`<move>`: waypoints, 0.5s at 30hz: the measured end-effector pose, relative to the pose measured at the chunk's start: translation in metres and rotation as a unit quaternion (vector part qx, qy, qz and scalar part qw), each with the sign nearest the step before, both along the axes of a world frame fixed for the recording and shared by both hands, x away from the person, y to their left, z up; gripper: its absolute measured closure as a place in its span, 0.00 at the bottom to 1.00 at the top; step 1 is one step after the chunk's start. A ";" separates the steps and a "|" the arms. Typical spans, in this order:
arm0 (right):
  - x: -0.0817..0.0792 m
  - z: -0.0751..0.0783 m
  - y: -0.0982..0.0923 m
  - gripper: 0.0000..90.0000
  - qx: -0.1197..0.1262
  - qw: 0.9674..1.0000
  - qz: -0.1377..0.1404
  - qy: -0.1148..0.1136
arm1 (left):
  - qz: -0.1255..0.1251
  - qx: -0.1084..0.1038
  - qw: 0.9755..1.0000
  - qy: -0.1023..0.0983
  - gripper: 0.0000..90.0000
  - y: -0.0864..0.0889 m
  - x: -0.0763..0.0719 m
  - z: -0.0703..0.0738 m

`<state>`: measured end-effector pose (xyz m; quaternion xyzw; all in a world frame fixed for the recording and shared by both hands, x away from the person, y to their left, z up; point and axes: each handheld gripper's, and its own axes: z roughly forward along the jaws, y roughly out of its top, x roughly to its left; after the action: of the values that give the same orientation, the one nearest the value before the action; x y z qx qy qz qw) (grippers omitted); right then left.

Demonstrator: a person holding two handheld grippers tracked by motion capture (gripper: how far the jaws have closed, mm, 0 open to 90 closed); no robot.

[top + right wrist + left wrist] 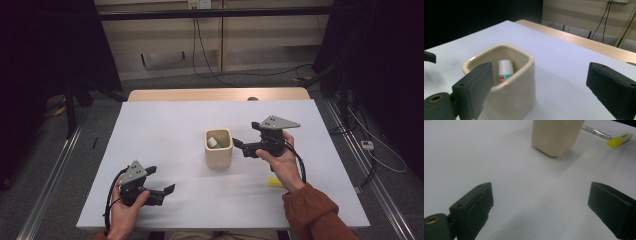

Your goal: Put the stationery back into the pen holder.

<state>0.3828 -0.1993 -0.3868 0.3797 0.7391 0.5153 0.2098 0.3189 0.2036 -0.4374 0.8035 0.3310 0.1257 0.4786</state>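
This looks like a lab room made for recording. A white table [165,150] stands on a grey floor [45,170] with metal rails [55,165], and black curtains [45,45] hang at both sides. Loose cables [210,65] run from wall sockets [199,4].

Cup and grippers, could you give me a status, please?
Both grippers open, empty. Small tube inside cup. Highlighter on table, nothing blocking.

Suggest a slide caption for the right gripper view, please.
Open right tool beside cream cup holding a white tube.

White tube [505,71] (leaning) inside cream cup [520,95]
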 end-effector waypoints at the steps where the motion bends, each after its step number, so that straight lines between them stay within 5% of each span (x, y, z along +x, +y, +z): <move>1: -0.001 -0.001 -0.002 0.08 -0.001 1.000 -0.001 0.001 | 0.001 -0.004 1.000 0.000 0.07 0.000 0.000 0.000; 9: -0.008 -0.006 -0.013 0.08 -0.016 1.000 -0.018 0.004 | 0.001 -0.005 1.000 -0.002 0.07 0.001 -0.001 0.001; 15: -0.015 -0.009 -0.029 0.08 -0.017 0.999 -0.020 0.031 | -0.001 -0.007 1.000 -0.004 0.07 0.002 -0.002 0.002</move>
<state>0.3679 -0.2280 -0.3957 0.4062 0.7464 0.4862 0.2039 0.3167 0.2055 -0.4358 0.7999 0.3296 0.1260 0.4855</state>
